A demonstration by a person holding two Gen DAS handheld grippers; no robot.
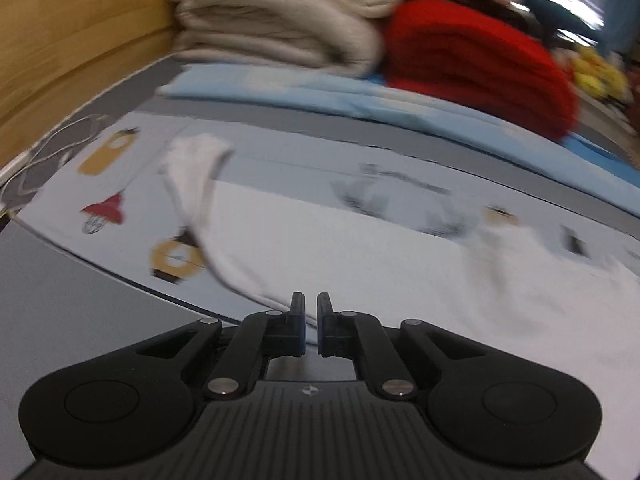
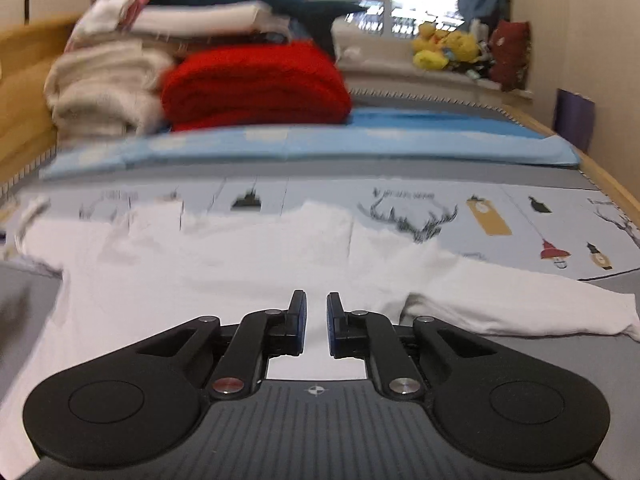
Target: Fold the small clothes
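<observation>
Fingers (image 2: 317,306) seemingly empty, white shirt (image 2: 224,256) beneath

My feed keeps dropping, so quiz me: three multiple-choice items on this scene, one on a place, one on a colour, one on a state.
1. Where does the red blanket lie?
A. right of the beige pile
B. on the white shirt
C. on the windowsill

2. What colour are the plush toys by the window?
A. green
B. yellow
C. white

3. How is the shirt lying?
A. rolled up
B. in a stack
C. spread out, one sleeve extended

Answers:
1 A, the blanket sits next to the pile, to its right in the right wrist view.
2 B, they show bright yellow.
3 C, it lies flat across the bed with the sleeve stretched sideways.
</observation>
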